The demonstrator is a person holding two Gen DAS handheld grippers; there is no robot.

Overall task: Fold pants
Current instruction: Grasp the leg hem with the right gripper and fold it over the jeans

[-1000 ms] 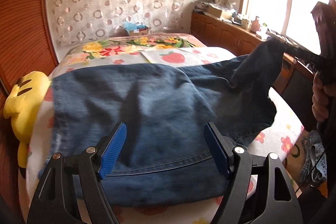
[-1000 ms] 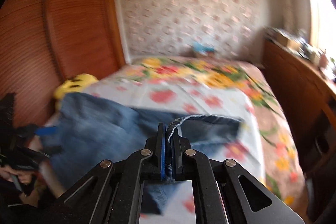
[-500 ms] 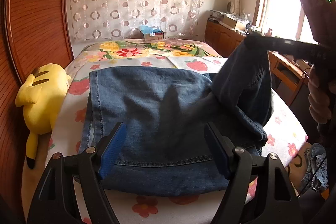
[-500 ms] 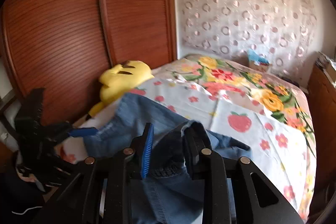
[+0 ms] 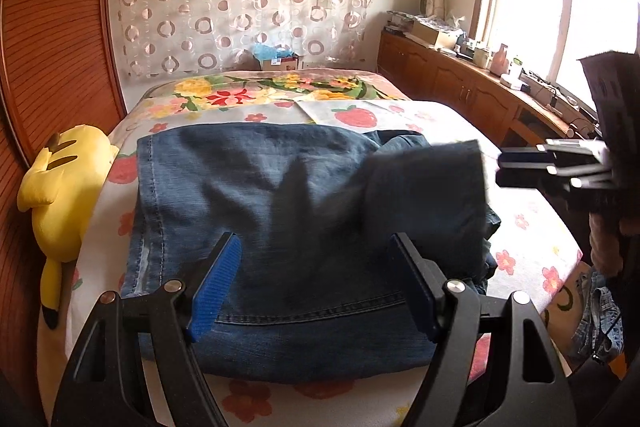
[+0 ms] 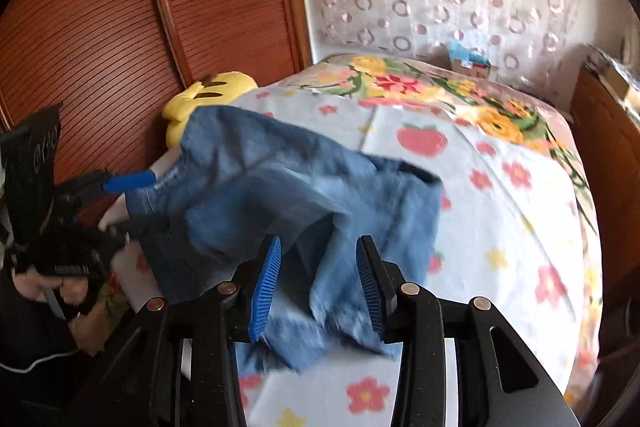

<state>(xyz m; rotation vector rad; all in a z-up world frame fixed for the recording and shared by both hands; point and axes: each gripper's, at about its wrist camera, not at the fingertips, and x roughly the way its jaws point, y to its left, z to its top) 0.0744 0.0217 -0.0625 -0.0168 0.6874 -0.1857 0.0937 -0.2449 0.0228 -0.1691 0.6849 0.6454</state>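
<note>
The blue denim pants (image 5: 256, 211) lie folded across the near end of the bed. A loose flap of denim (image 5: 428, 195) on the right is blurred as it falls onto the pile. My left gripper (image 5: 316, 283) is open and empty, just above the near edge of the pants. My right gripper (image 6: 318, 283) is open, with the released denim flap (image 6: 304, 211) dropping in front of its jaws. The right gripper also shows at the right of the left wrist view (image 5: 552, 167). The left gripper shows at the left of the right wrist view (image 6: 128, 183).
The bed (image 5: 520, 195) has a flowered sheet. A yellow plush toy (image 5: 60, 195) lies along its left edge by the wooden wardrobe (image 6: 120, 27). A wooden cabinet (image 5: 460, 87) with clutter runs under the window at right. More denim (image 5: 596, 311) lies on the floor.
My right gripper carried the pant leg over the pile, opened and let it go; the flap is now falling. My left gripper stayed open and drew back and up a little.
</note>
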